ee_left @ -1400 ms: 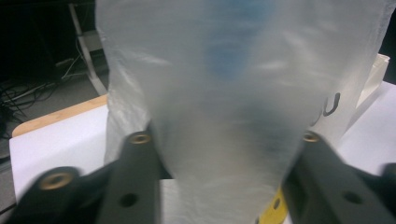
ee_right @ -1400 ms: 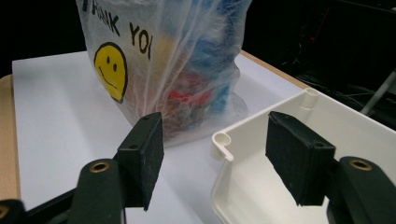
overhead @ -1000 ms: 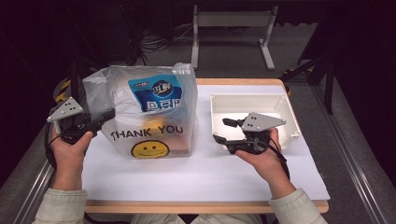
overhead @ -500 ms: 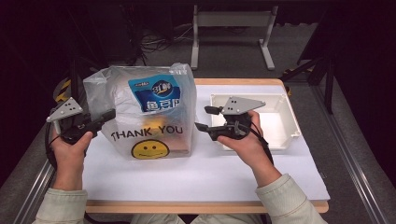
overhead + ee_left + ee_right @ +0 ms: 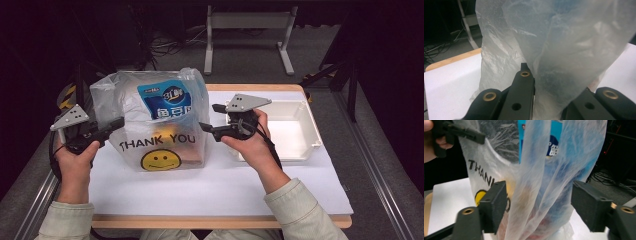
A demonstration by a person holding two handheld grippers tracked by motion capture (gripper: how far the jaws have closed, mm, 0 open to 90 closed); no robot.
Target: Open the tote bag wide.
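A thin, slippery plastic bag [image 5: 155, 125] stands loaded on the tabletop [image 5: 225, 185], left tongs [image 5: 119, 123] pinching its edge, right tongs [image 5: 210, 117] just opened wide around its gathered side, best gripped there.

place: lab | cues: dark room, cables [image 5: 170, 47] on floor, metal stand [image 5: 247, 22], white-topped table [image 5: 225, 185]

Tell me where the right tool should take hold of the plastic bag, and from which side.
Pinch the upright fold of film on the plastic bag's right edge, coming in level from the right. That fold already stands loose between the open right tool, clear of the bulky contents, while the left tool pins the opposite side.
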